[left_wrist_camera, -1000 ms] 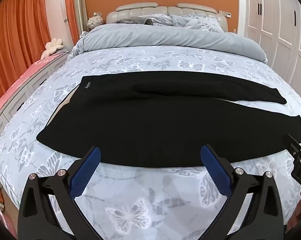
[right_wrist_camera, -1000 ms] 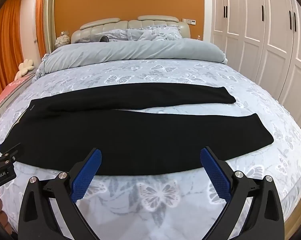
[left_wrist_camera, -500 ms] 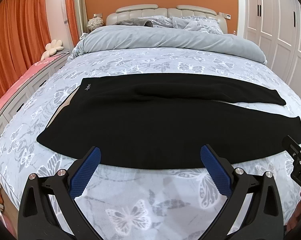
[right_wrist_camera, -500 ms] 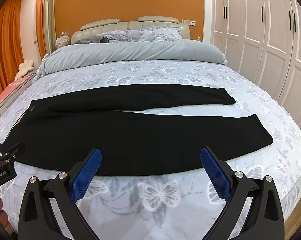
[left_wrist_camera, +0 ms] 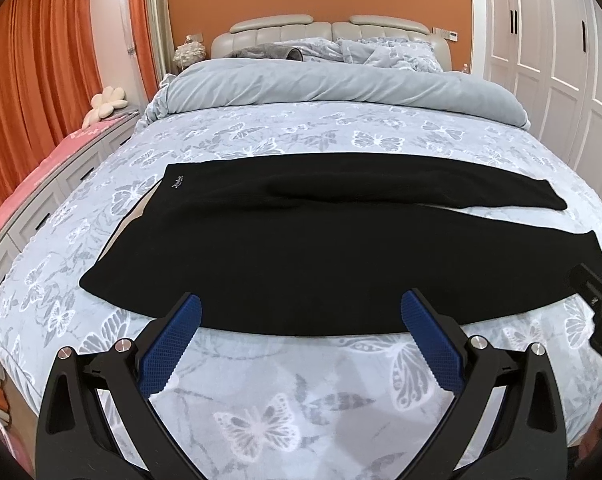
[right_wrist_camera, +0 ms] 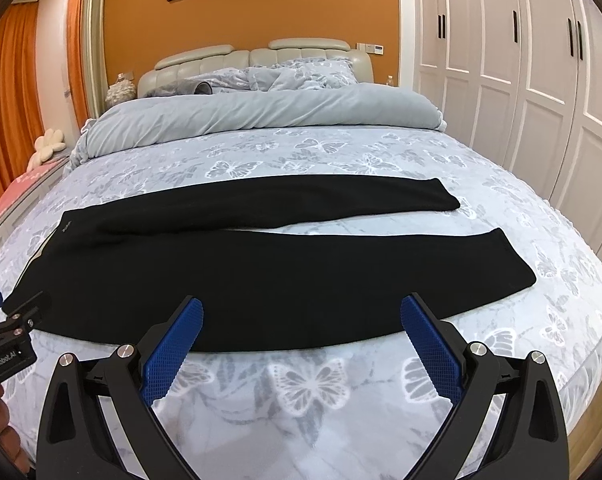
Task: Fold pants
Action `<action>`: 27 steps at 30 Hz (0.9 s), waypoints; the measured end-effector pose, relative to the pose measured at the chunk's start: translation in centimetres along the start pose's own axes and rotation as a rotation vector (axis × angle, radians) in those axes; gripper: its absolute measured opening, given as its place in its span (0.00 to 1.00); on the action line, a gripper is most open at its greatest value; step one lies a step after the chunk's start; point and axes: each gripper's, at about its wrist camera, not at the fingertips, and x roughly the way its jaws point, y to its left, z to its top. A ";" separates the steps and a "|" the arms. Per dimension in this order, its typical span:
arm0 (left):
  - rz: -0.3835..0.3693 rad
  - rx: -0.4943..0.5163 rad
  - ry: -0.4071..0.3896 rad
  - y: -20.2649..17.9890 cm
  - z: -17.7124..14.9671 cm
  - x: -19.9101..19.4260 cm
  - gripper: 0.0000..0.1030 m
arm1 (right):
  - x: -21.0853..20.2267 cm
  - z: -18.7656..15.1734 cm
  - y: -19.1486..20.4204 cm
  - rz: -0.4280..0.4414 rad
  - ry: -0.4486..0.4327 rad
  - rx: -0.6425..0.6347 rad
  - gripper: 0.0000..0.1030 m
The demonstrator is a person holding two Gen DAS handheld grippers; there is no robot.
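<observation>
Left wrist: flat matte-black pants (left_wrist_camera: pixel 301 248)

**Both grippers ease back from the pants**

The black pants (left_wrist_camera: pixel 301 248) sit slightly farther up in both wrist views than a second ago, and more butterfly bedspread (right_wrist_camera: pixel 317 384) shows in front of their near edge. Nothing on the bed has shifted.

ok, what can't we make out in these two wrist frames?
- Small white logo near the waistband of the black pants: too small to read, either view.
- Right claw in the left wrist view: cut off by the frame edge.
- Left claw in the right wrist view: likewise cut off.
</observation>
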 end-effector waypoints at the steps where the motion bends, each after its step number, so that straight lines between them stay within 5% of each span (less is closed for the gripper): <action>1: -0.002 0.000 0.003 0.0 -0.1 0.0 0.95 | -0.1 0.0 0.0 -0.001 -0.001 0.000 0.95; 27: -0.005 -0.001 0.004 0.0 -0.2 -0.1 0.95 | 0.0 0.0 0.4 -0.013 0.007 -0.013 0.95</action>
